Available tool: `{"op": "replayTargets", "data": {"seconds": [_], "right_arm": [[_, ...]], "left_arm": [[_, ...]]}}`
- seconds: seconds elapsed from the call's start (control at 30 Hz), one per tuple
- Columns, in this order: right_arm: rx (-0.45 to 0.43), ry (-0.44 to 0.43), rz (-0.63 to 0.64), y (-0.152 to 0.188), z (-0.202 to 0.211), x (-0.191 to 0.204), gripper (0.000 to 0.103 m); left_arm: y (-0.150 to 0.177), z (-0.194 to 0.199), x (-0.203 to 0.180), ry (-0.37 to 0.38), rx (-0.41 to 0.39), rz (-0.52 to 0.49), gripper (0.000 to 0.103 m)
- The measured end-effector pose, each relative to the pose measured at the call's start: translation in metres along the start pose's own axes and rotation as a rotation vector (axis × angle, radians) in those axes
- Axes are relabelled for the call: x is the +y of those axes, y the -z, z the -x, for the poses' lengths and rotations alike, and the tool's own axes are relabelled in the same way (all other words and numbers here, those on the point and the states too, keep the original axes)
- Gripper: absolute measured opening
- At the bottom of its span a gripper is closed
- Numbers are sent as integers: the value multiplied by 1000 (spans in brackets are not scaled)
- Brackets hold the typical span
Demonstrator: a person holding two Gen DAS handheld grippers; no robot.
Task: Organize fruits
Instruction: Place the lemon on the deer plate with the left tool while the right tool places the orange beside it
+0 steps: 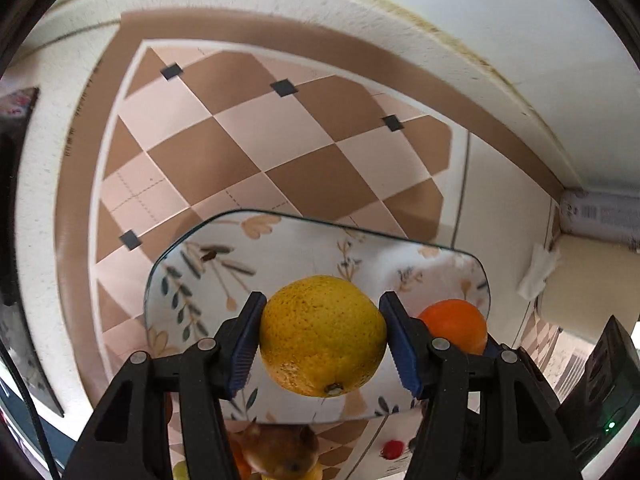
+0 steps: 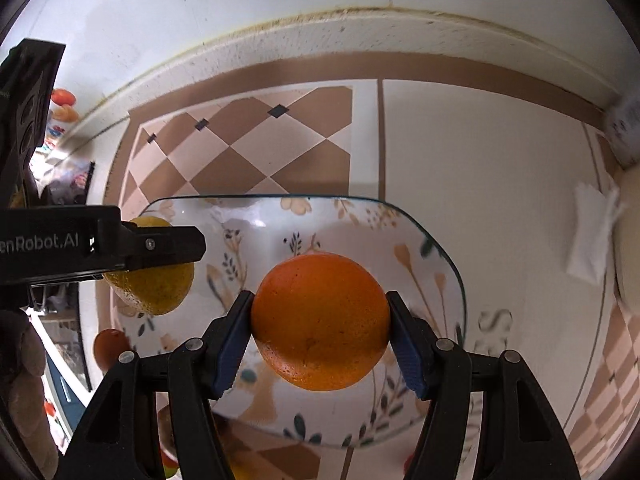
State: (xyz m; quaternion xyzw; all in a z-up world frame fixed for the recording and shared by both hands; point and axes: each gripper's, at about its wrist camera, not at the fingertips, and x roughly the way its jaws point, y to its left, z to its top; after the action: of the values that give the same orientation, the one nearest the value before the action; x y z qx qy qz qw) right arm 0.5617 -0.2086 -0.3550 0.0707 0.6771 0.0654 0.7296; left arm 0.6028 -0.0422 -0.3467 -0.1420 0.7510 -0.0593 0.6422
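A yellow citrus (image 1: 323, 334) — speckled, stem end down — hung clamped between blue pads (image 1: 245, 344) over a floral plate (image 1: 240, 248). Just beside it an orange (image 2: 320, 322), smooth and bright, was pinched the same way above that plate — neither touching it.

"enRobot.AI" on the left gripper (image 2: 132, 248)

Brown fruit (image 1: 280, 454) half-hidden behind left claw (image 1: 323, 340), cut off below.
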Motion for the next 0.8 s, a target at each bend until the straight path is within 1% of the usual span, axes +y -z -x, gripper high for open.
{"op": "replayTargets", "data": {"seconds": [0.2, 0.23, 0.4, 0.43, 0.47, 0.5, 0.53, 0.57, 0.6, 0.67, 0.7, 0.8], "right_arm": [[26, -17, 13, -11, -13, -4, 67], [31, -18, 13, -18, -17, -7, 67], [50, -28, 23, -15, -16, -11, 68], [55, -29, 20, -17, -18, -10, 70], [55, -28, 17, -17, -17, -12, 73], [53, -36, 16, -17, -15, -13, 82], [51, -37, 13, -18, -14, -13, 85], [49, -37, 7, -18, -12, -16, 86], [49, -36, 1, -18, -9, -18, 86], [46, -36, -12, -17, -4, -20, 88], [45, -35, -17, -16, -1, -22, 91], [28, -5, -31, -5, 14, -28, 92]], "left_arm": [[-10, -8, 5, -9, 23, 14, 56], [-11, -10, 6, -8, 32, 16, 56], [-9, -14, 2, -38, 32, -4, 56], [-9, -14, 2, -43, 34, -10, 57], [-9, -14, 2, -40, 34, -10, 61], [-9, -17, -3, -33, 30, -7, 64], [-10, -15, -3, -26, 22, -5, 74], [-10, -15, -5, -25, 15, -5, 82], [-11, -14, -7, -25, 7, -7, 84], [-10, -9, -10, -38, -16, -12, 84], [-10, -5, -9, -43, -24, -13, 84], [-2, 8, -9, -88, -74, -32, 84]]}}
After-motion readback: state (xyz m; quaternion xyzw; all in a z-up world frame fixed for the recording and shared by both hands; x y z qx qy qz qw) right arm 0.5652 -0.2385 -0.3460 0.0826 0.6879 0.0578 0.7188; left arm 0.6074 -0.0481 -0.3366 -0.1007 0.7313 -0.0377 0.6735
